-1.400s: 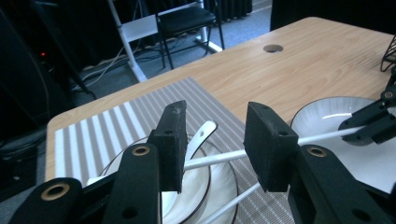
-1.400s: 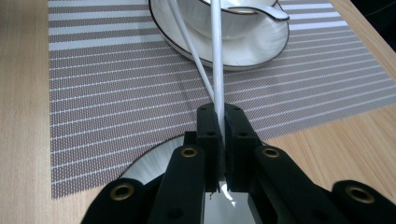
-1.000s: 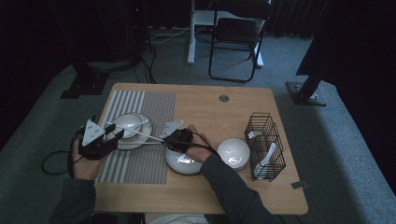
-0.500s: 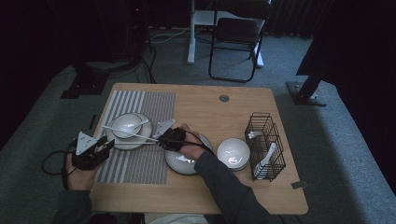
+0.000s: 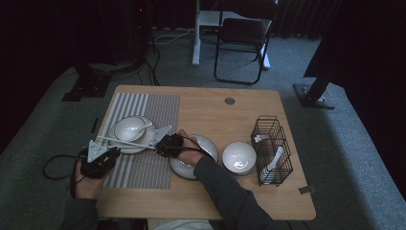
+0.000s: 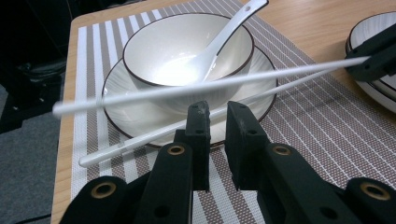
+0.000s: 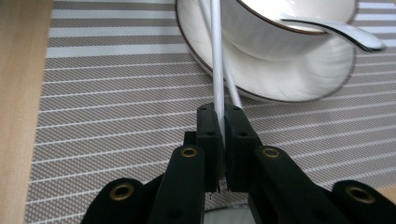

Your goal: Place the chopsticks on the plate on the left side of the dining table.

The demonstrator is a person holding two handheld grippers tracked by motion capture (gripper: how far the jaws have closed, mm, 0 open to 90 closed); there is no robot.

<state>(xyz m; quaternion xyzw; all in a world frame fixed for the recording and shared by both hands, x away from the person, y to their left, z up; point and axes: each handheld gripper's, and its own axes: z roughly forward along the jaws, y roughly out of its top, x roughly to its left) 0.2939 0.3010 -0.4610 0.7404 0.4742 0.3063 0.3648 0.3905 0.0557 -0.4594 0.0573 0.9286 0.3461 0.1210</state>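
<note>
On the counter (image 5: 249,103), a striped placemat (image 5: 143,163) carries a plate (image 6: 140,109) with bowl (image 6: 187,46) and spoon (image 6: 219,39). The right gripper (image 7: 219,119) clamps one white chopstick (image 7: 217,56), its long axis running leftward over the plate's near rim. The left gripper (image 6: 217,114), jaws narrow and empty, sits nearest its free end.

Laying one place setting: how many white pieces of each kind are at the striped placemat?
Round white ceramic bowl: 1
Dark-rimmed white ceramic plate: 1
White ceramic spoon: 1
Slim white chopsticks: 2
Total: 5
</note>
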